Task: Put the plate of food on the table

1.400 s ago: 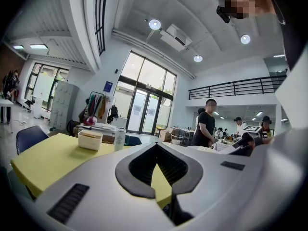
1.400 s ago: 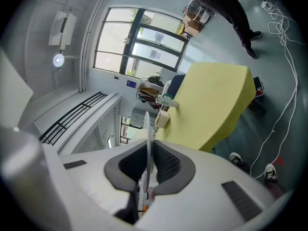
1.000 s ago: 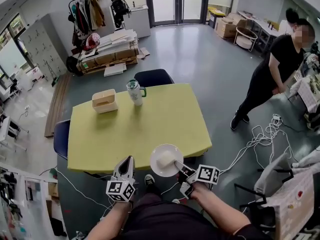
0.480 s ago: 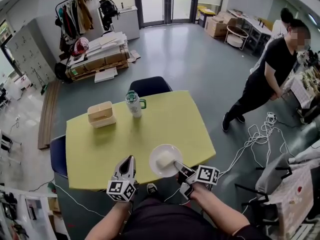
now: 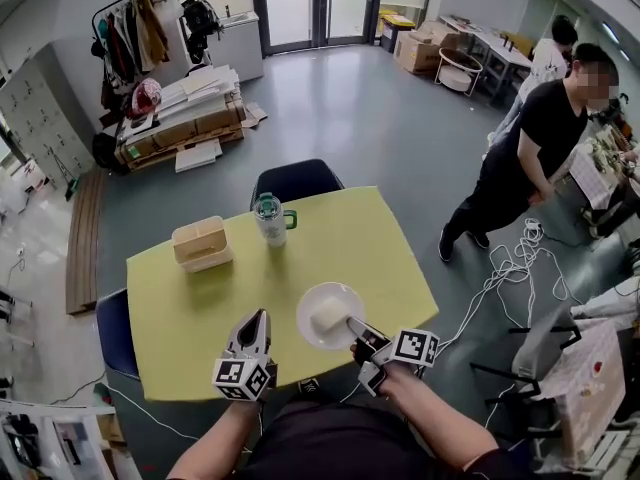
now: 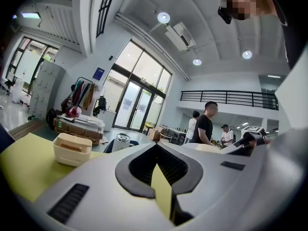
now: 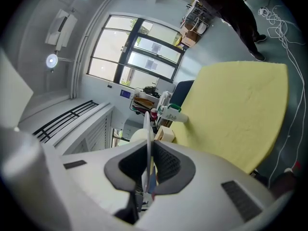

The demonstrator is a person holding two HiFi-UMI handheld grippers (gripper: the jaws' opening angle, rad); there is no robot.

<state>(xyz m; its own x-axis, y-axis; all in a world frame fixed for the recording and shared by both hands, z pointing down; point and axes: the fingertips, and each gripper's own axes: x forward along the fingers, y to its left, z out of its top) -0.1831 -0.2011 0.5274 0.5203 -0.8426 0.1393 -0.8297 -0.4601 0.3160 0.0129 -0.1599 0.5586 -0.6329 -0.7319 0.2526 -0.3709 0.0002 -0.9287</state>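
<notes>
A white plate (image 5: 312, 303) carrying a pale block of food (image 5: 329, 317) hangs over the near part of the yellow table (image 5: 340, 248). My right gripper (image 5: 357, 330) is shut on the plate's near rim. In the right gripper view the plate (image 7: 148, 129) runs edge-on between the jaws of the right gripper (image 7: 147, 170), with the table (image 7: 231, 114) beyond. My left gripper (image 5: 253, 325) sits shut and empty over the table's front edge, left of the plate. In the left gripper view the left gripper (image 6: 161, 186) shows only a thin yellow sliver between its pads.
A beige lidded box (image 5: 201, 244) and a green-handled tumbler (image 5: 268, 218) stand on the table's far half. Dark blue chairs sit at the far side (image 5: 295, 180) and the left side (image 5: 112, 328). A person in black (image 5: 530, 158) stands at the right, above loose cables (image 5: 510, 268).
The table has come closer under me, so the held plate has gone from overhanging the front edge to lying over the tabletop. Both grippers keep their grip states.
</notes>
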